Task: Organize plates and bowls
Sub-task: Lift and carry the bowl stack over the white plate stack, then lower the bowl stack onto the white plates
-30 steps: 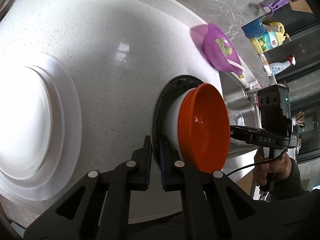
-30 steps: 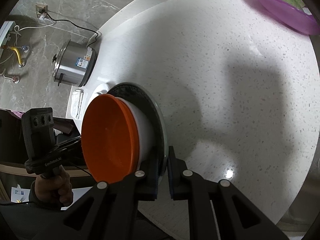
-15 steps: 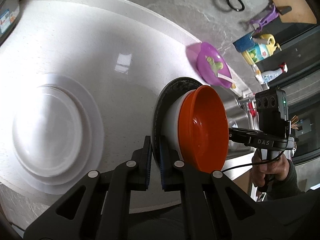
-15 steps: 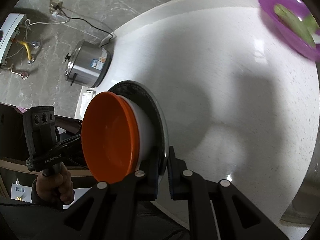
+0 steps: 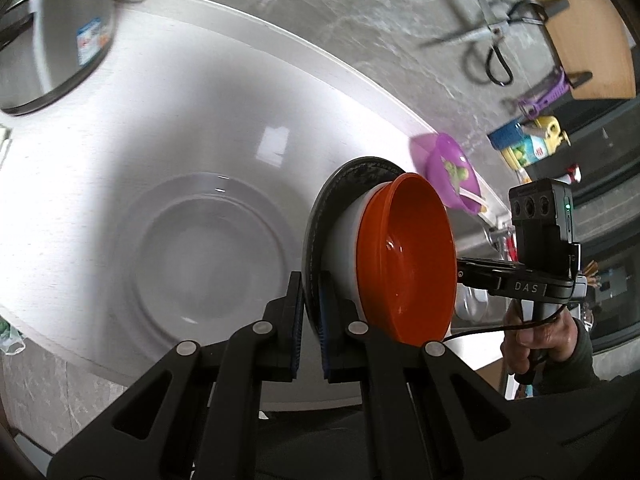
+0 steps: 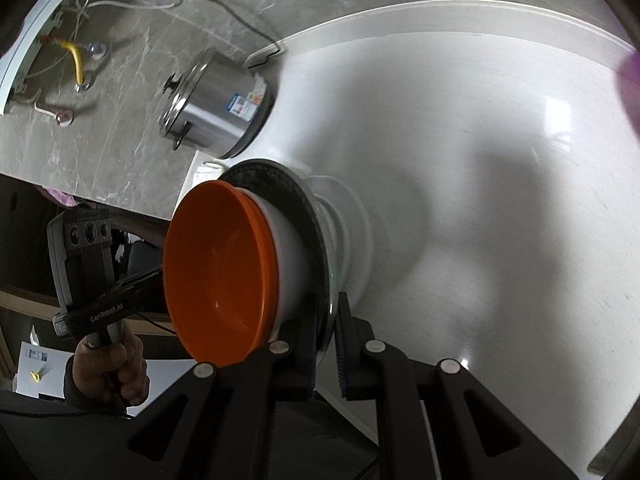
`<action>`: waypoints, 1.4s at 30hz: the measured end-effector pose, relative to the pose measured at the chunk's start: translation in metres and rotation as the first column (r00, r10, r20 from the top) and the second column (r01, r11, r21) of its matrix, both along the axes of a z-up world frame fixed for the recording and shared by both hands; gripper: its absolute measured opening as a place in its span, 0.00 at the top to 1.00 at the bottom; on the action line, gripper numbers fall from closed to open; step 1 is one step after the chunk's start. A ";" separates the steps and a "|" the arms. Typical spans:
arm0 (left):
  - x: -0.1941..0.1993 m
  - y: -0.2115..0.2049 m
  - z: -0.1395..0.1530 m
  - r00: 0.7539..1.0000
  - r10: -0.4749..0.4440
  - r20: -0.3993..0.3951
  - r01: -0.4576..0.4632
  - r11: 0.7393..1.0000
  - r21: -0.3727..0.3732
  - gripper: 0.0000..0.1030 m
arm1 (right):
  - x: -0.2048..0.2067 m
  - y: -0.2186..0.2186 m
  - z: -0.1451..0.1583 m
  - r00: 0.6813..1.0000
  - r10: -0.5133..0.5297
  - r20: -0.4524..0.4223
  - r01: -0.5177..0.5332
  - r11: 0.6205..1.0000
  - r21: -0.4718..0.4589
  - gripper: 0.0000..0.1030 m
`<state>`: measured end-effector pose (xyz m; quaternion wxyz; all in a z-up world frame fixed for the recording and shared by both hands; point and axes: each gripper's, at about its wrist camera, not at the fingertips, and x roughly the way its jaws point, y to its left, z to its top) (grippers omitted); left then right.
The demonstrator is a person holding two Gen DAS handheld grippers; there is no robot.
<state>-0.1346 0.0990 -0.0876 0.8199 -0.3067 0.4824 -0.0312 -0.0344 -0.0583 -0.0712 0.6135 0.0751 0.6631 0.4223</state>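
A dark-rimmed plate (image 5: 348,184) carries a white bowl (image 5: 344,248) with an orange bowl (image 5: 404,256) nested in it. My left gripper (image 5: 310,312) is shut on the plate's rim on one side. On the opposite side my right gripper (image 6: 326,344) is shut on the same plate (image 6: 280,184), so the stack hangs in the air above the white counter (image 5: 200,120). Under and to the left of the stack a large white plate (image 5: 200,256) lies on the counter. The orange bowl (image 6: 216,280) faces the hand holding the other gripper in each view.
A steel pot (image 6: 216,116) stands at the counter's back corner by the wall. A purple bowl (image 5: 452,172) with food sits at the counter's far end beside the sink. Scissors (image 5: 492,40) and a wooden board (image 5: 580,32) hang on the stone wall.
Both grippers have carried the stack up and away from the purple bowl, towards the white plate. The white plate has slid from the frame's left edge to under the stack, and the steel pot has come into view.
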 end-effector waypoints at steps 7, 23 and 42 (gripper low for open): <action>-0.026 0.066 -0.025 0.998 0.039 -0.039 -0.040 0.999 -0.007 0.97 | -0.002 0.054 -0.017 0.999 0.047 -0.021 -0.047 0.999 -0.011 0.88; -0.044 0.144 -0.110 0.991 0.006 -0.133 -0.011 0.999 -0.032 0.96 | -0.007 0.092 -0.081 0.995 0.032 -0.095 -0.042 0.994 -0.099 0.88; -0.020 0.130 -0.135 0.987 -0.026 -0.162 0.023 1.000 -0.021 0.96 | -0.010 0.096 -0.102 0.995 0.010 -0.099 -0.024 0.990 -0.138 0.89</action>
